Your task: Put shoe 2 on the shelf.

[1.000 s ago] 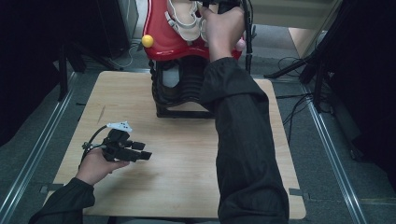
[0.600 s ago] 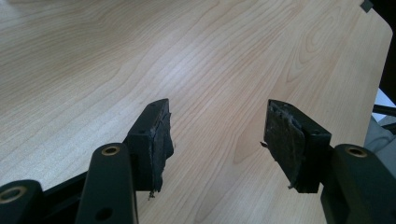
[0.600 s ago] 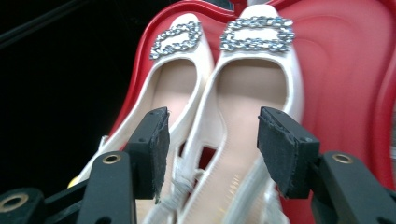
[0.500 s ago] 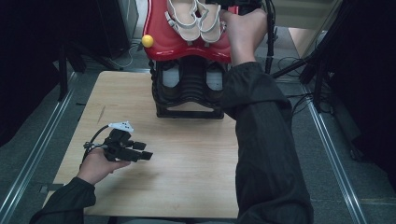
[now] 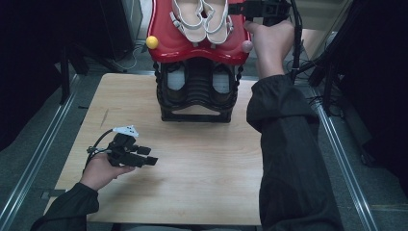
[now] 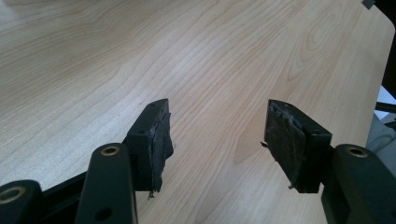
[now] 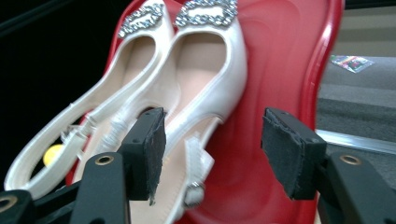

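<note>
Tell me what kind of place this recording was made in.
Probably a lab or workshop set up for recording, not a home: a bare wooden table between floor rails, loose cables, and a red shoe rack holding white sandals.

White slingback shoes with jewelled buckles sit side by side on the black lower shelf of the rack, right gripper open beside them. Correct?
Not quite. The white slingback shoes sit on the red top tray, not the black lower shelf, as the high view shows. The right gripper is indeed open beside them.

2 white shoes (image 5: 202, 21) on red tray (image 5: 166, 45) — right gripper (image 5: 235, 8) beside them, open.
</note>
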`<act>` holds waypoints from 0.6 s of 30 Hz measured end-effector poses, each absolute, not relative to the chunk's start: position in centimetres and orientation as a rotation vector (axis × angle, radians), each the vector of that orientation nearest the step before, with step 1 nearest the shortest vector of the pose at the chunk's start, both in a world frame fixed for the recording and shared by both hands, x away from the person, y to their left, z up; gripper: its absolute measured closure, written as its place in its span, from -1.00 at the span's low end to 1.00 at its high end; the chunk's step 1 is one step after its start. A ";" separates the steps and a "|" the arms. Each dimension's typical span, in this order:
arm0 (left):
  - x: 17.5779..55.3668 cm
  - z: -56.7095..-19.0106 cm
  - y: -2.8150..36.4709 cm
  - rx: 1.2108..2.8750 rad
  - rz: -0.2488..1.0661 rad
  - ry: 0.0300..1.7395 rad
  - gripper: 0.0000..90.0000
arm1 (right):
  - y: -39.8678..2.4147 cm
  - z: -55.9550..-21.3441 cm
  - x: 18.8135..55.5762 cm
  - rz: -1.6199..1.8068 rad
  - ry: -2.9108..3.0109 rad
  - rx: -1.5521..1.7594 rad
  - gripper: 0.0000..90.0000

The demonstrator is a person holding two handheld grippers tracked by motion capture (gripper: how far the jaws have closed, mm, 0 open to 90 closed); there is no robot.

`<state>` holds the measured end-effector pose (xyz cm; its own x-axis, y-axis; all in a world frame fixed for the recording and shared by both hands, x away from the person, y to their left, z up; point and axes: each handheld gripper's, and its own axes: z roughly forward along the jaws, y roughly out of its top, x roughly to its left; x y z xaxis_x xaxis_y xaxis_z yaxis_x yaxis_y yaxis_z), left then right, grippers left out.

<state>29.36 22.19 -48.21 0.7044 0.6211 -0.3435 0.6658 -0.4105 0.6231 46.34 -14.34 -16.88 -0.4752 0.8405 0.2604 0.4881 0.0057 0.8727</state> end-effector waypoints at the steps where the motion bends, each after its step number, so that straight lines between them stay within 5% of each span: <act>1: 29.4 -48.2 22.2 2.139 -0.073 0.976 -0.09 | -14.6 -17.0 46.3 1.455 1.955 1.370 -0.09; 18: 29.2 -48.2 22.1 2.153 -0.064 0.965 -0.09 | -19.0 -20.4 45.8 1.430 1.917 1.432 -0.08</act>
<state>29.25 22.13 -48.17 0.7131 0.6184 -0.3305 0.6567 -0.4239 0.6237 45.84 -18.99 -20.37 -0.4261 0.8627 0.2722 0.5070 -0.0215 0.8617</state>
